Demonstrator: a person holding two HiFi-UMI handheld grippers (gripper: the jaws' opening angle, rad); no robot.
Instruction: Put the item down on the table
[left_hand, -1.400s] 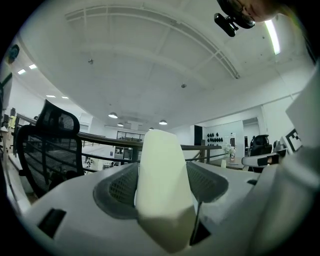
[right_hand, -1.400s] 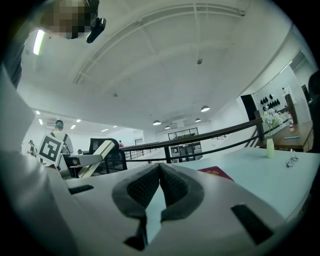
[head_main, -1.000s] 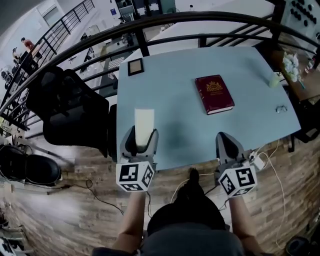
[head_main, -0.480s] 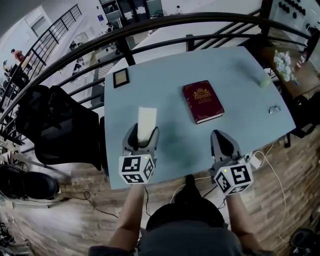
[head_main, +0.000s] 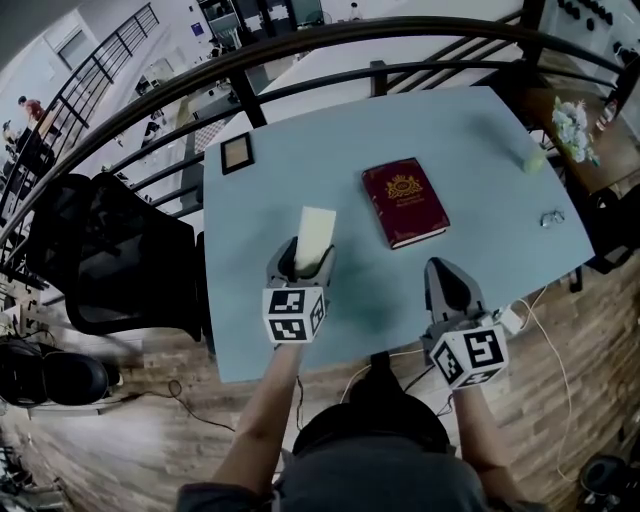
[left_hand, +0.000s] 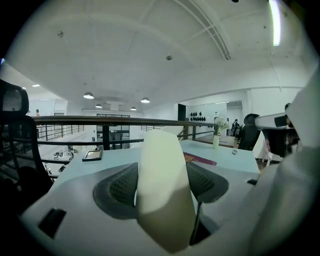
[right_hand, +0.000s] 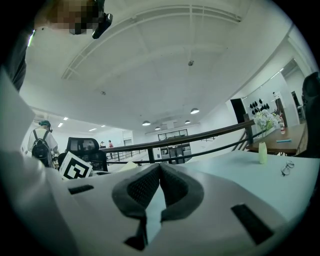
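Note:
A pale cream flat block (head_main: 315, 235) stands out from the jaws of my left gripper (head_main: 303, 262), which is shut on it above the near left part of the light blue table (head_main: 300, 180). In the left gripper view the cream block (left_hand: 162, 185) fills the gap between the dark pads. My right gripper (head_main: 447, 283) is over the table's near edge at the right, its jaws shut with nothing between them; the right gripper (right_hand: 159, 172) shows its pads touching.
A dark red book (head_main: 404, 201) lies mid-table, a small framed picture (head_main: 237, 153) at the far left corner. A small vase (head_main: 534, 158) and eyeglasses (head_main: 551, 217) sit at the right. A black railing (head_main: 300, 45) runs behind; a black chair (head_main: 120, 255) stands left.
My left gripper has moved right and a little forward over the table with the cream block, now tilted to the right. The right gripper has hardly moved.

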